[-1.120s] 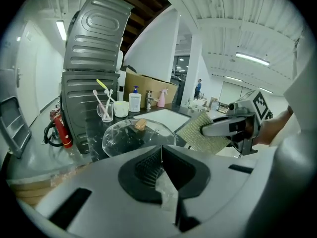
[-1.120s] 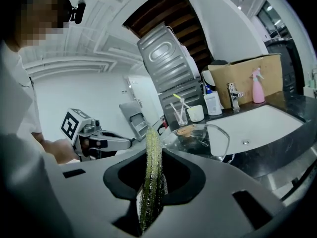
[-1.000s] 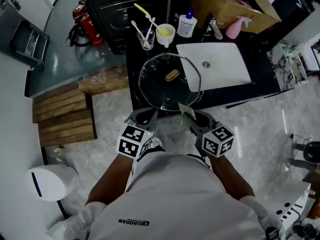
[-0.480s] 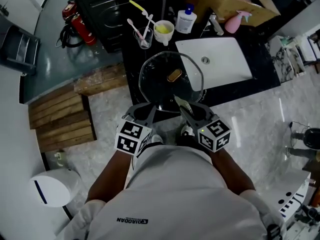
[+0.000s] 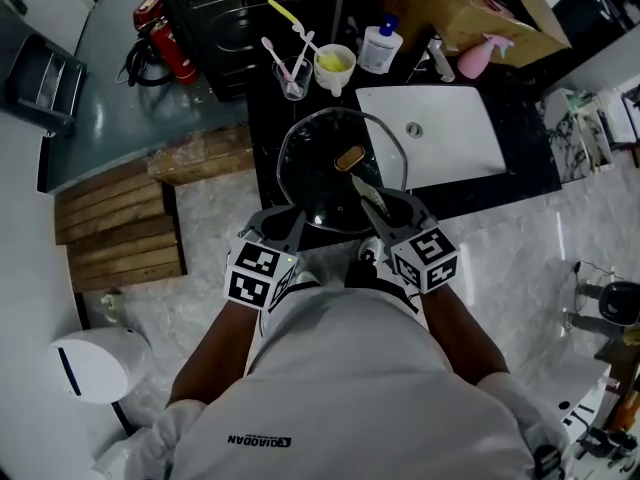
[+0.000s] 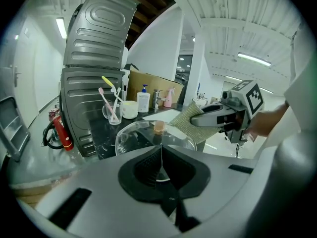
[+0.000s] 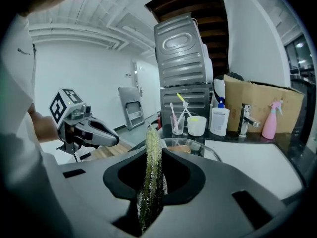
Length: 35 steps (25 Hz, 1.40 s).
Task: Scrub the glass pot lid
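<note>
The glass pot lid with a tan knob is above the front edge of the black counter. My left gripper is shut on its near left rim; in the left gripper view the lid runs in between the closed jaws. My right gripper is shut on a green scouring pad, whose tip lies over the lid's right side just below the knob. The pad stands upright between the right jaws, and the lid lies beyond it.
A white sink is right of the lid. Behind it stand a glass of toothbrushes, a white cup, a bottle, a faucet and a pink spray bottle. Wooden pallets lie on the floor at the left.
My right gripper has carried the pad forward from the lid's near edge onto its glass by the knob. The left gripper keeps its hold on the rim.
</note>
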Motion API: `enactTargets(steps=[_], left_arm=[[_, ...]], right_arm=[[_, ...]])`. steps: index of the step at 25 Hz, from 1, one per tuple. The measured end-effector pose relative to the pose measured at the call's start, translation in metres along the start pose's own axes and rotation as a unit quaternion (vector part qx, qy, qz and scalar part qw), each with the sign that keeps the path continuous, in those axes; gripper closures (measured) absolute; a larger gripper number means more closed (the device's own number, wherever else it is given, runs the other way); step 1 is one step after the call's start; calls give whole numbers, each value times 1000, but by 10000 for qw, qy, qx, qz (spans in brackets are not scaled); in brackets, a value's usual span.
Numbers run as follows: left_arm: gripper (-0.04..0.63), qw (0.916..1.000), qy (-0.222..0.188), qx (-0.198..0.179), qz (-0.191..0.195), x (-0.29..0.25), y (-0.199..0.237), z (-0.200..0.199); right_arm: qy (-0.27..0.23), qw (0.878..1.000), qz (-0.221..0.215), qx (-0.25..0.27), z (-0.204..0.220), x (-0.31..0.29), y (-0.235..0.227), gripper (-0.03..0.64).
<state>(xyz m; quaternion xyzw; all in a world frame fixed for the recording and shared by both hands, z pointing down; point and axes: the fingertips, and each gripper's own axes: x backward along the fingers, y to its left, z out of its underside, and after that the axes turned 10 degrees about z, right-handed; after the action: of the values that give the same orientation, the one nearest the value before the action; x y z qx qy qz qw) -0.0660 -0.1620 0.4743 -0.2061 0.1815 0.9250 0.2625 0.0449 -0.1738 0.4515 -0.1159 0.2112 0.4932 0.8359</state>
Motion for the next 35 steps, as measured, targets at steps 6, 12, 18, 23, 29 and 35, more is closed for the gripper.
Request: enactTargets(steps=[6, 12, 18, 23, 29, 35], left_arm=[[577, 9999, -14, 61, -145, -10, 11, -11], [577, 9994, 2, 214, -287, -19, 19, -14], [577, 9981, -62, 375, -486, -20, 30, -17], [577, 9967, -117, 583, -548, -20, 38, -16], [577, 9958, -145, 765, -484, -17, 41, -12], [577, 9959, -163, 738, -504, -11, 42, -9]], right_arm=[[86, 9965, 52, 826, -15, -23, -22, 529], [489, 9784, 299, 1988, -15, -54, -44, 529], [805, 9478, 423, 3058, -4, -82, -54, 529], [951, 9282, 216, 3591, 6, -90, -42, 529], [1140, 9212, 121, 3719, 11, -93, -32, 520], [1168, 9159, 94, 3839, 12, -94, -20, 520]])
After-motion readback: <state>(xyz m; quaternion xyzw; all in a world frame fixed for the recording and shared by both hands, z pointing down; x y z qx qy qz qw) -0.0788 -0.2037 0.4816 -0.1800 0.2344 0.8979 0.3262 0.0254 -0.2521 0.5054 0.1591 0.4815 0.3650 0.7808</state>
